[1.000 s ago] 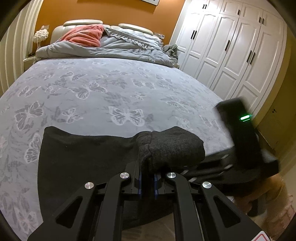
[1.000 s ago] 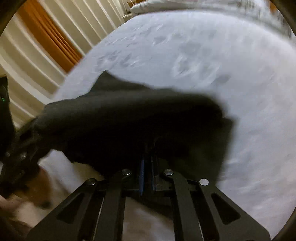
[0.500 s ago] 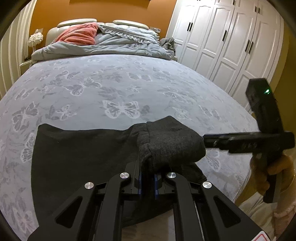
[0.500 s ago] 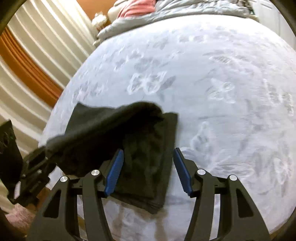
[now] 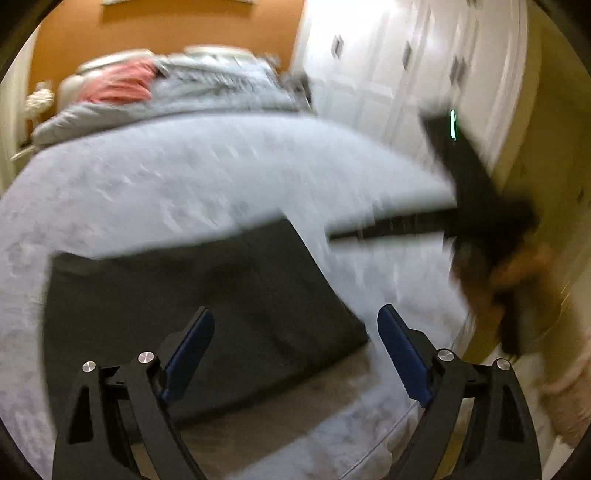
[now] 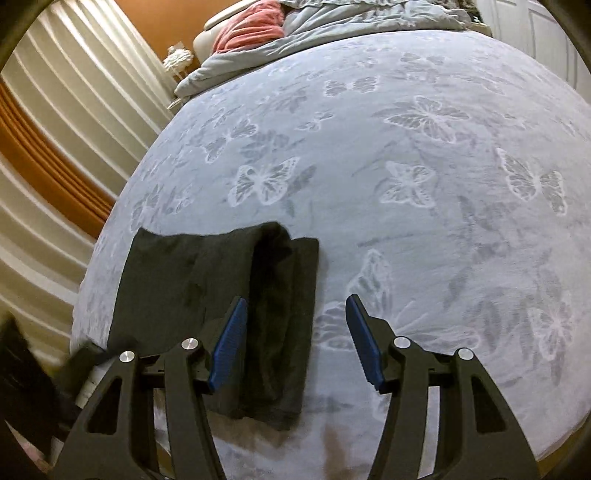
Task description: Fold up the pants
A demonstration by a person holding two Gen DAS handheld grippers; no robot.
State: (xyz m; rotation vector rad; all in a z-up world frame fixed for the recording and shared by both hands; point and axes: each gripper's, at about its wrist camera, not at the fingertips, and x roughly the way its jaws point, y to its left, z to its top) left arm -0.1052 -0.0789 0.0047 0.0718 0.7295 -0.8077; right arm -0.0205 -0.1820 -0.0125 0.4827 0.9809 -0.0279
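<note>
The dark grey pants (image 5: 192, 295) lie folded into a flat rectangle at the near edge of the bed; in the right wrist view, the pants (image 6: 177, 280) show a thick doubled edge on their right side. My left gripper (image 5: 295, 312) hovers over the right part of the pants, its jaws opening wide, with no pad touching cloth. My right gripper (image 6: 295, 301) is open above the doubled edge and holds nothing. The left wrist view shows it as a blurred dark shape, the right gripper (image 5: 351, 232), held by a hand (image 5: 517, 273) off the pants' right side.
The bedspread (image 6: 424, 166) is pale grey with butterflies. A rumpled grey duvet (image 5: 207, 92) and a pink blanket (image 6: 251, 26) lie at the head of the bed. White wardrobe doors (image 5: 388, 74) stand on the right, curtains (image 6: 55, 110) on the left. The bed's front edge (image 5: 369, 424) is just below the grippers.
Both grippers let go of the pants. The bunched fold that the left one held has dropped flat. The right gripper has drawn off to the right of the pants.
</note>
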